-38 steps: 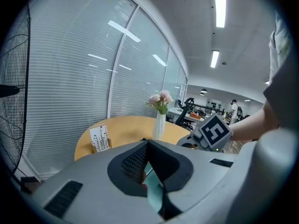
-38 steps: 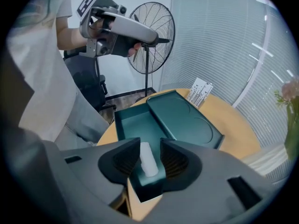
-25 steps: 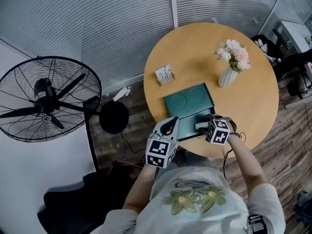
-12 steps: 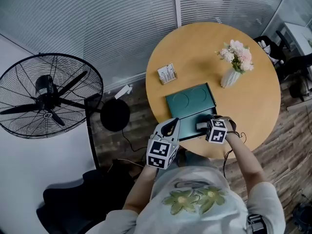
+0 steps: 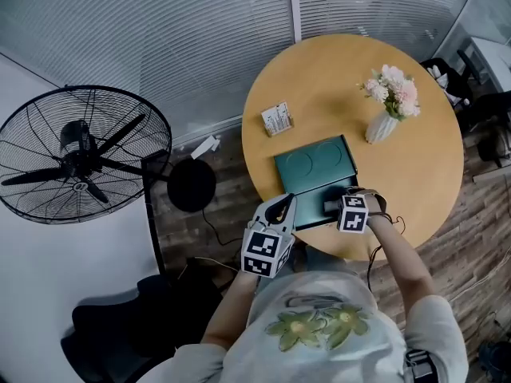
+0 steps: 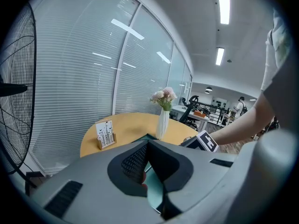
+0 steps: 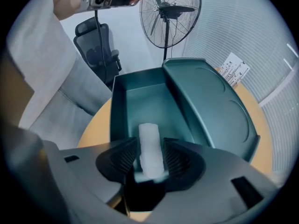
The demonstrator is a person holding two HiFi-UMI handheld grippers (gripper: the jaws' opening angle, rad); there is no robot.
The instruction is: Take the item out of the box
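the white item (image 7: 149,134) is seen lying in the open box (image 7: 135,101), straddled by the jaws of the right hand-held gripper (image 7: 150,143), just opened wide and not yet pressed on it, while the box's edge is clamped by the left hand-held gripper (image 6: 148,143), seemingly for steadiness.

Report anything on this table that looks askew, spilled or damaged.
Nothing stands out. The vase stands upright, and so does the card holder. The teal box is open, with its lid tilted up along one side. The white item lies inside the box. No spill shows.
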